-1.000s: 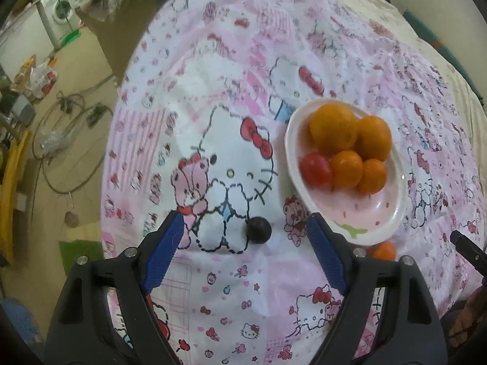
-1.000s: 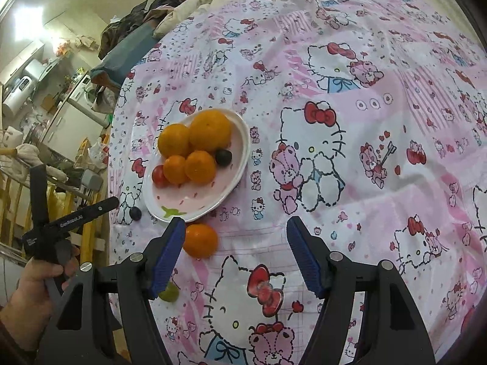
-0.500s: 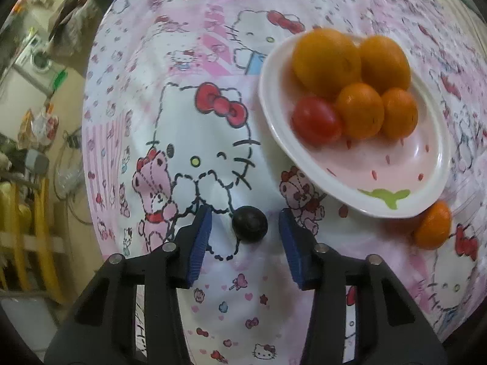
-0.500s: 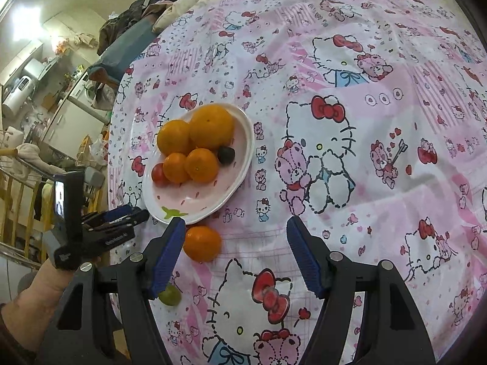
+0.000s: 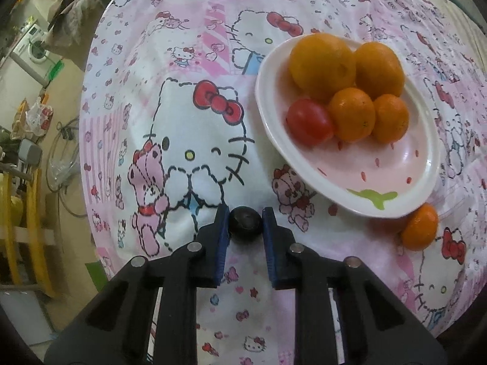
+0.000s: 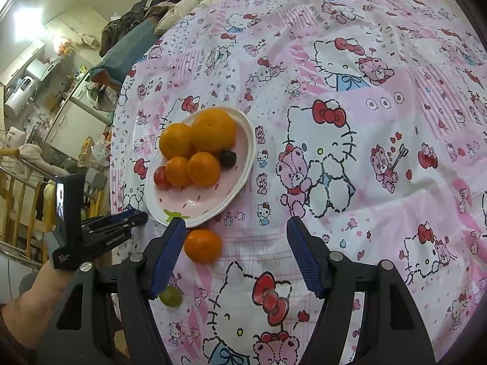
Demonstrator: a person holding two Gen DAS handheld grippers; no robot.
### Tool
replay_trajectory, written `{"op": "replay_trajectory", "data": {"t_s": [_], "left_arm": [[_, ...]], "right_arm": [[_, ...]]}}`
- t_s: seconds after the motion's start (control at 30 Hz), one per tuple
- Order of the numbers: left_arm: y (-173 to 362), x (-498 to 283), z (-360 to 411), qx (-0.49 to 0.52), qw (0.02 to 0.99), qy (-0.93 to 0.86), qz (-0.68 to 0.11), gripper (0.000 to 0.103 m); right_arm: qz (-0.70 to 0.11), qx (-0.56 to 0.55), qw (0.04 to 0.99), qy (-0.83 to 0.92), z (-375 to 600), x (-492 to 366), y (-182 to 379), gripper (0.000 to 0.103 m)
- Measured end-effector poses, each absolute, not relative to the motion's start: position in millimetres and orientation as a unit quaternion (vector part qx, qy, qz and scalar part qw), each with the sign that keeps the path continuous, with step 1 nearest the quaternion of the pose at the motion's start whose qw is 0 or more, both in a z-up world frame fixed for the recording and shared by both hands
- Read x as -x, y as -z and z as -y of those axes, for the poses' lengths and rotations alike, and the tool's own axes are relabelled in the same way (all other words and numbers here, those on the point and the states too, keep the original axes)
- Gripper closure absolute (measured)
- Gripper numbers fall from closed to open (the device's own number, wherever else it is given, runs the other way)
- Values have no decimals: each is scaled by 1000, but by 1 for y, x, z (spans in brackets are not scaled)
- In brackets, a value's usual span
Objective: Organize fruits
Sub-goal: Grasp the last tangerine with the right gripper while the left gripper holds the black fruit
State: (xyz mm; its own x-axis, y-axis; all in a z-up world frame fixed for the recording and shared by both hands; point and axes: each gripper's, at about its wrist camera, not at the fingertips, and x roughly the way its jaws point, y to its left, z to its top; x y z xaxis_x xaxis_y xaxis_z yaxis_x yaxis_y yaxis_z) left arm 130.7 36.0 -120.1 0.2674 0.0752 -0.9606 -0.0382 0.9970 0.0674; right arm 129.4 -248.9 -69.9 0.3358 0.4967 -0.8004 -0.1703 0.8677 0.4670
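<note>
My left gripper [image 5: 245, 223] is shut on a small dark grape [image 5: 245, 222] that rests on the pink cartoon tablecloth, just in front of the white plate [image 5: 404, 164]. The plate holds several oranges [image 5: 322, 64] and a red tomato [image 5: 309, 122]. In the right wrist view the same plate [image 6: 240, 182] also shows a second dark grape [image 6: 227, 158]. One loose orange [image 6: 203, 245] lies beside the plate, close to the left finger of my right gripper [image 6: 236, 238], which is open and holds nothing. A green grape [image 6: 171, 295] lies half behind that finger. The left gripper [image 6: 134, 217] appears at the table's left edge.
The round table's edge [image 5: 88, 158] falls away on the left to a cluttered floor with cables and a washing machine [image 5: 33, 48]. A person's hand [image 6: 39, 289] holds the left tool. Bedding and clothes [image 6: 170, 9] lie beyond the table's far side.
The left gripper came down toward the table, rolled a little and closed its jaws onto the dark grape. The right gripper stayed where it was, still open.
</note>
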Motion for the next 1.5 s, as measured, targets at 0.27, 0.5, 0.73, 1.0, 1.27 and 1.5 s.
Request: {"op": "replay_trajectory", "data": {"t_s": [0.27, 0.5, 0.73, 1.0, 1.27, 1.5], "left_arm": [[88, -101, -32, 10, 813, -5, -583, 85], [67, -97, -22, 34, 826, 17, -562, 85], [65, -107, -26, 57, 828, 12, -558, 85], [60, -119, -29, 55, 834, 12, -549, 85], [64, -136, -23, 65, 830, 13, -554, 85], [63, -145, -11, 58, 833, 15, -551, 85]], "right_arm": [[-539, -160, 803, -197, 257, -132, 72, 32], [-554, -163, 792, -200, 254, -130, 82, 32], [-569, -171, 776, -210, 249, -134, 101, 32], [-586, -133, 758, -255, 212, -135, 119, 32], [-584, -35, 754, -298, 164, -128, 132, 34], [-577, -40, 749, -324, 162, -131, 134, 57]]}}
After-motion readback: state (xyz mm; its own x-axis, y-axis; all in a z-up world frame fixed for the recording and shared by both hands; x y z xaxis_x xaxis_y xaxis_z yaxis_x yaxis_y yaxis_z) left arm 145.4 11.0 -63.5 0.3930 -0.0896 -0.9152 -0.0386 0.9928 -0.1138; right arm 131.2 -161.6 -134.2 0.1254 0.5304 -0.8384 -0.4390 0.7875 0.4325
